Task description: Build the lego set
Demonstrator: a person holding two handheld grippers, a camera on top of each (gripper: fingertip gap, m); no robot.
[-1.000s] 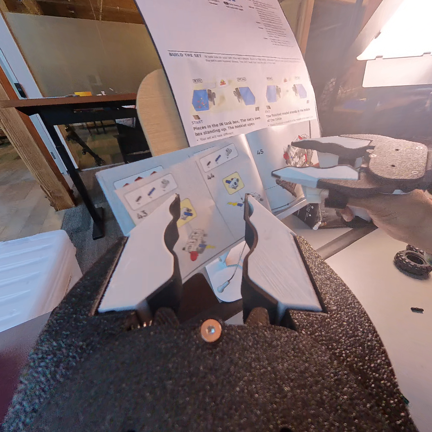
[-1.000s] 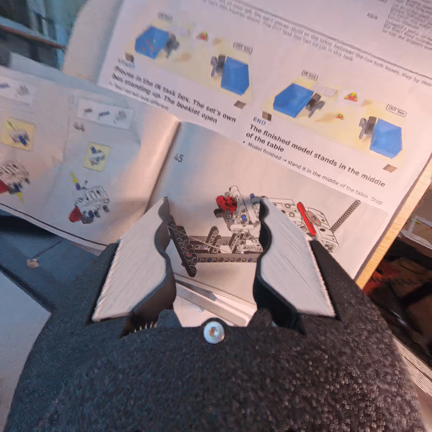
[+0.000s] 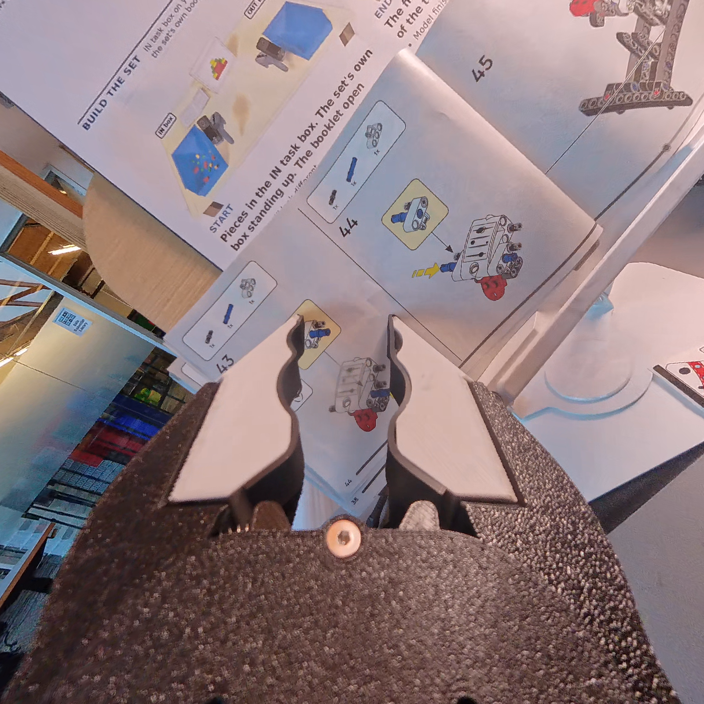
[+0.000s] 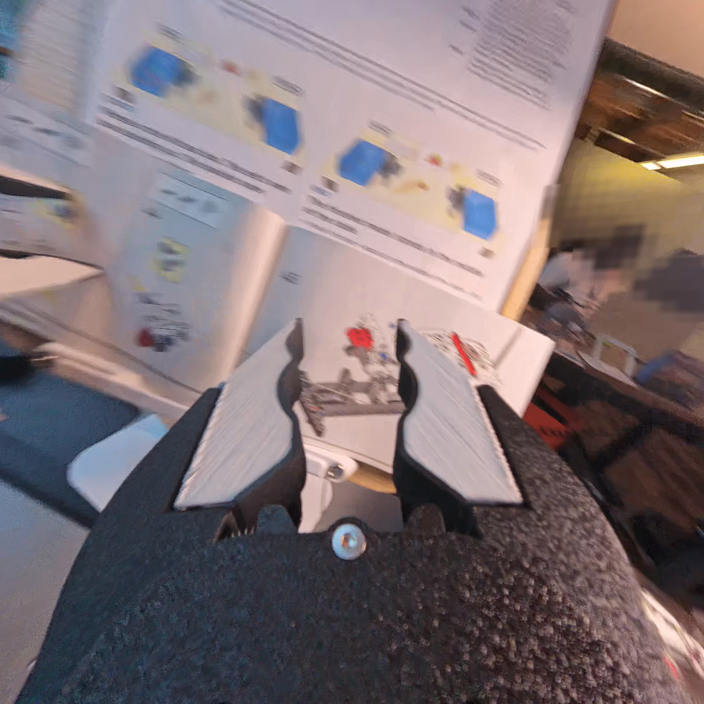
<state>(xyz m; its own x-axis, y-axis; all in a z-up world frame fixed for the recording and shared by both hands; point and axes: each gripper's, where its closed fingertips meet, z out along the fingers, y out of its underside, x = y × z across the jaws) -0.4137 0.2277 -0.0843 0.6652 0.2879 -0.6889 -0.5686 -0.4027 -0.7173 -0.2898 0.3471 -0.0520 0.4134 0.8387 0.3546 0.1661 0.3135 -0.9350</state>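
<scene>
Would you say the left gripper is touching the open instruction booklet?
Cannot tell. In the left wrist view the left gripper overlaps the instruction booklet head-on, so any gap is hidden.

A large printed sheet [image 3: 160,76] with blue-box pictures is seen across the top of the frame, backed by a rounded wooden board [image 3: 137,247]. Shelves of coloured bins [image 3: 110,438] are seen at lower left. A white stand base [image 3: 594,384] is set on the counter [image 3: 609,457] at right.

Booklet [image 3: 438,213] propped open on white stand [image 3: 594,381], leaning back, pages showing pictured build steps.
</scene>
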